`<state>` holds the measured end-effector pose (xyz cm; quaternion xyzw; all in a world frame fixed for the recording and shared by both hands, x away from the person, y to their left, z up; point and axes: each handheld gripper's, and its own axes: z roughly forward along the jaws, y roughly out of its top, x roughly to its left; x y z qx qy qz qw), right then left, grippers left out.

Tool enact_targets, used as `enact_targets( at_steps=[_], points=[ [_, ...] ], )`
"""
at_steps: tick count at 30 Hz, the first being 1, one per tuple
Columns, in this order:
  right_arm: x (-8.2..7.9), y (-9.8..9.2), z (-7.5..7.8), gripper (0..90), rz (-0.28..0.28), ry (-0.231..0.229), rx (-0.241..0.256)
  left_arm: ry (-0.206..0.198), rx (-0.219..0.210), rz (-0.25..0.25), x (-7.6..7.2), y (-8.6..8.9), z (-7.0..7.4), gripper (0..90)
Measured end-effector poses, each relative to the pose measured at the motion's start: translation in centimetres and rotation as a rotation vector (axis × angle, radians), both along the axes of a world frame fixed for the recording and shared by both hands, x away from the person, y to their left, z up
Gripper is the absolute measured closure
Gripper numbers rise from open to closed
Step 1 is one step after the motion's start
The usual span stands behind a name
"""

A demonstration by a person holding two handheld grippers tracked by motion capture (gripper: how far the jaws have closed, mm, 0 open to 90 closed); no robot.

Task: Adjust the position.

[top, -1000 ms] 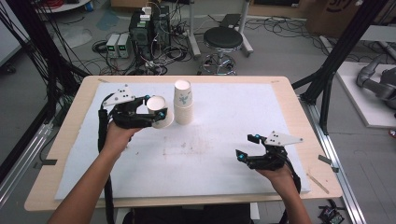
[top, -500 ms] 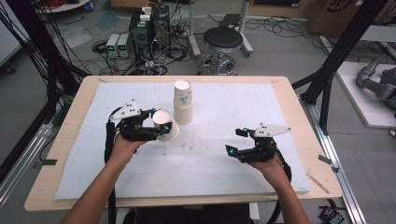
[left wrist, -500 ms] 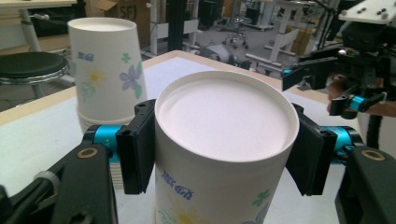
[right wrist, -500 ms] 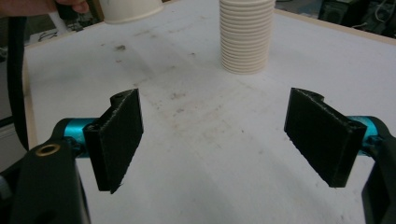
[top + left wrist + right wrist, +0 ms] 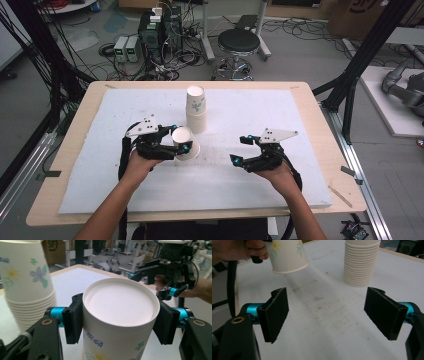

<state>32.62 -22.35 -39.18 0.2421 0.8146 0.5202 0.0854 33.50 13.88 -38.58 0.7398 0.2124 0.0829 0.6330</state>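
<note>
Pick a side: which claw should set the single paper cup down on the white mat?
Left. The left claw already clamps the single paper cup upside down, off the white mat, beside the cup stack. The right claw is open and empty.

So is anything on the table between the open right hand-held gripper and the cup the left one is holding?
Nothing visible. Only bare white mat lies between the right hand-held gripper and the held cup. The cup stack stands off to the side.
</note>
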Motion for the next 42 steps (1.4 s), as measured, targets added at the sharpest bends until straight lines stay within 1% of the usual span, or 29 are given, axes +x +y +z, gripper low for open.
enact_targets(
  at_steps=[3, 4, 5, 6, 8, 9, 10, 12, 14, 16, 19, 21, 23, 26, 31, 35, 38, 39, 40, 42],
  points=[
    [-0.1, 0.7, 0.0, 20.0, 0.037, -0.009, 0.003, -0.001, 0.002, -0.028, -0.3, -0.4, -0.3, 34.9],
    [-0.2, 1.1, -0.1, 20.0, 0.057, -0.005, 0.004, -0.002, 0.009, -0.036, -0.3, -0.5, -0.3, 34.9],
    [-0.3, 1.4, -0.1, 20.1, 0.065, -0.003, 0.003, -0.001, 0.012, -0.047, -0.4, -0.7, -0.4, 35.0],
    [-0.3, 1.7, -0.1, 20.1, 0.084, -0.011, 0.003, -0.005, 0.014, -0.054, -0.6, -0.9, -0.3, 35.0],
    [-0.4, 2.2, -0.3, 20.1, 0.102, -0.016, -0.002, -0.008, 0.008, -0.064, -0.8, -1.1, -0.2, 35.0],
    [-0.5, 2.3, -0.3, 20.0, 0.112, -0.008, -0.001, -0.009, 0.0, -0.068, -0.9, -1.3, -0.2, 35.1],
    [-0.4, 2.5, -0.3, 20.0, 0.123, -0.014, 0.001, -0.009, 0.0, -0.082, -1.1, -1.5, -0.2, 35.1],
    [-0.6, 2.7, -0.4, 20.0, 0.14, -0.008, 0.008, -0.007, -0.001, -0.094, -1.3, -1.8, -0.3, 35.2],
    [-0.7, 3.0, -0.5, 20.0, 0.161, -0.006, 0.009, -0.005, 0.011, -0.122, -1.5, -2.5, -0.6, 35.3],
    [-0.9, 3.3, -0.6, 20.0, 0.181, -0.006, 0.012, -0.004, 0.011, -0.138, -1.6, -2.9, -0.7, 35.3],
    [-1.2, 3.6, -0.8, 20.0, 0.207, -0.008, 0.013, -0.002, 0.011, -0.179, -1.9, -3.7, -0.7, 35.3],
    [-1.4, 3.8, -1.0, 20.0, 0.228, -0.007, 0.017, -0.005, 0.012, -0.202, -2.0, -4.2, -0.7, 35.3],
    [-1.5, 4.1, -1.2, 20.0, 0.24, -0.005, 0.011, -0.011, 0.01, -0.221, -2.1, -4.6, -0.6, 35.3],
    [-1.6, 4.3, -1.4, 20.1, 0.257, 0.001, 0.015, -0.011, 0.004, -0.238, -2.1, -5.0, -0.5, 35.3],
    [-1.8, 4.7, -1.6, 20.1, 0.278, 0.002, 0.021, -0.008, -0.008, -0.251, -2.2, -5.2, -0.6, 35.3],
    [-1.7, 5.0, -1.8, 20.2, 0.285, 0.008, 0.02, -0.002, -0.031, -0.265, -2.2, -5.3, -0.5, 35.5],
    [-1.6, 5.2, -1.9, 20.5, 0.295, 0.006, 0.036, 0.004, -0.044, -0.276, -2.2, -5.4, -0.6, 35.5],
    [-1.7, 5.3, -1.9, 20.6, 0.295, 0.012, 0.035, 0.002, -0.049, -0.279, -2.2, -5.4, -0.6, 35.5],
    [-1.6, 5.4, -2.0, 21.3, 0.3, 0.012, 0.044, 0.0, -0.057, -0.286, -2.2, -5.4, -0.6, 35.5],
    [-1.5, 5.4, -2.0, 25.1, 0.318, 0.025, 0.058, -0.004, -0.061, -0.289, -2.2, -5.4, -0.7, 35.6]
  ],
)
